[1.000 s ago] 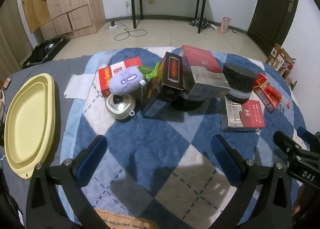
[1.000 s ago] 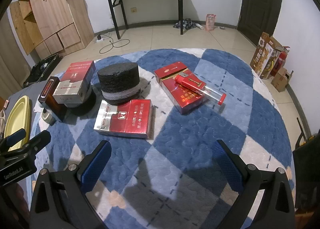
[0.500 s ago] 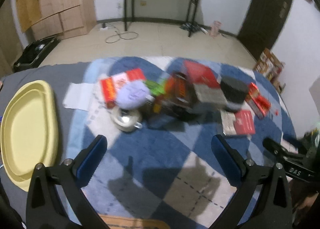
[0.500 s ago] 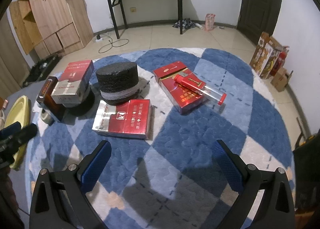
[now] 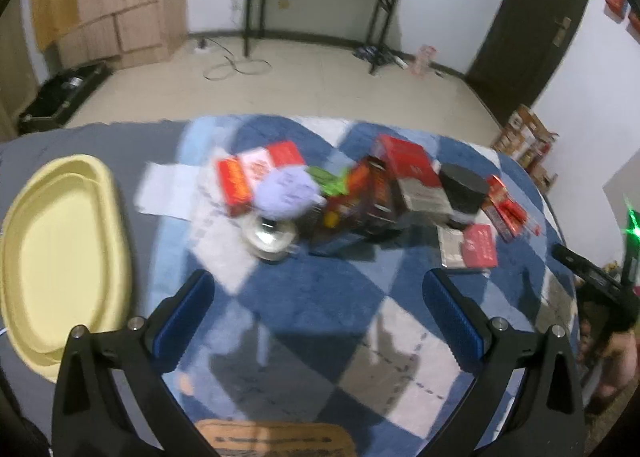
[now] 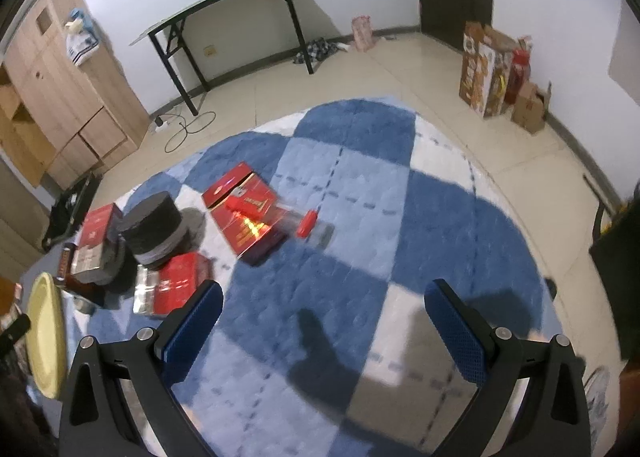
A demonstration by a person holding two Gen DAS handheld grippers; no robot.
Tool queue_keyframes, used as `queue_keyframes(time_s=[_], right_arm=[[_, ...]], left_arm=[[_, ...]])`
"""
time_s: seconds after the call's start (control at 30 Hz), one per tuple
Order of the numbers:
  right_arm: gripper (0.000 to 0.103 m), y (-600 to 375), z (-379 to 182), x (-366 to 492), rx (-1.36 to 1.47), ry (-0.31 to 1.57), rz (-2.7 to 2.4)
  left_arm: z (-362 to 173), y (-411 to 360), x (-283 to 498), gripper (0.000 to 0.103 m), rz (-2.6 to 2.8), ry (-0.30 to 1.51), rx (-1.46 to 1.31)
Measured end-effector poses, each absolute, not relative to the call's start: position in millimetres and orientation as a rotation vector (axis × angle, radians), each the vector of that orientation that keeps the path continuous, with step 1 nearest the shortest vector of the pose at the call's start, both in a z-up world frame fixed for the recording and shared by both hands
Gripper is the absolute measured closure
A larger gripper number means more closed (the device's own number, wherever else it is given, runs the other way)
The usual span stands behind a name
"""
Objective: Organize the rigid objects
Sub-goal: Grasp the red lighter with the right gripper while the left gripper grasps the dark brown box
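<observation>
1. Hovering over the blue checked rug (image 5: 320, 309), left gripper (image 5: 318, 299) has its jaws wide apart and empty; right gripper (image 6: 322, 307) likewise.
2. Left view only: purple plush (image 5: 286, 195), round tin (image 5: 270, 237) and red-white box (image 5: 260, 173) ahead of the jaws, all blurred.
3. Right view only: red carton (image 6: 244, 225) ahead between the jaws, cardboard boxes (image 6: 486, 69) by the wall.
4. Both views: black cylinder (image 6: 154, 227), yellow tray (image 5: 56, 257) at far left.
</observation>
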State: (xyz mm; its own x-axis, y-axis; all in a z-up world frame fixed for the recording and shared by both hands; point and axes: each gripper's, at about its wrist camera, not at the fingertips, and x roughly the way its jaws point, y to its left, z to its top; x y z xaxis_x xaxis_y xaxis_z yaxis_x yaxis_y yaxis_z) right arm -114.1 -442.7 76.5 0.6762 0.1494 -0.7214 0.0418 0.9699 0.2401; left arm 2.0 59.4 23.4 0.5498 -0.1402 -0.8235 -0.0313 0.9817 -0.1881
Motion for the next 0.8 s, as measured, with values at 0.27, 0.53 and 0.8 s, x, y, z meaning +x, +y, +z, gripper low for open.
queue_keyframes(time_s=[0.27,0.53,0.8], right_arm=[[0.0,-429.7,58.9,-79.3,0.052,0.763,0.134],[0.011,-432.1,62.3,-60.2,0.011,0.681,0.231],[0.029,-409.0,48.8,-42.8,-0.102,0.681,0.26]], left_arm=[[15.6,29.7,24.4,0.012,-0.117,1.006,-0.112],[3.8,29.3,48.5,0.031,-0.144,1.012,-0.096],[-2.7,21.8,65.0,0.06,-0.14,0.979,-0.065]])
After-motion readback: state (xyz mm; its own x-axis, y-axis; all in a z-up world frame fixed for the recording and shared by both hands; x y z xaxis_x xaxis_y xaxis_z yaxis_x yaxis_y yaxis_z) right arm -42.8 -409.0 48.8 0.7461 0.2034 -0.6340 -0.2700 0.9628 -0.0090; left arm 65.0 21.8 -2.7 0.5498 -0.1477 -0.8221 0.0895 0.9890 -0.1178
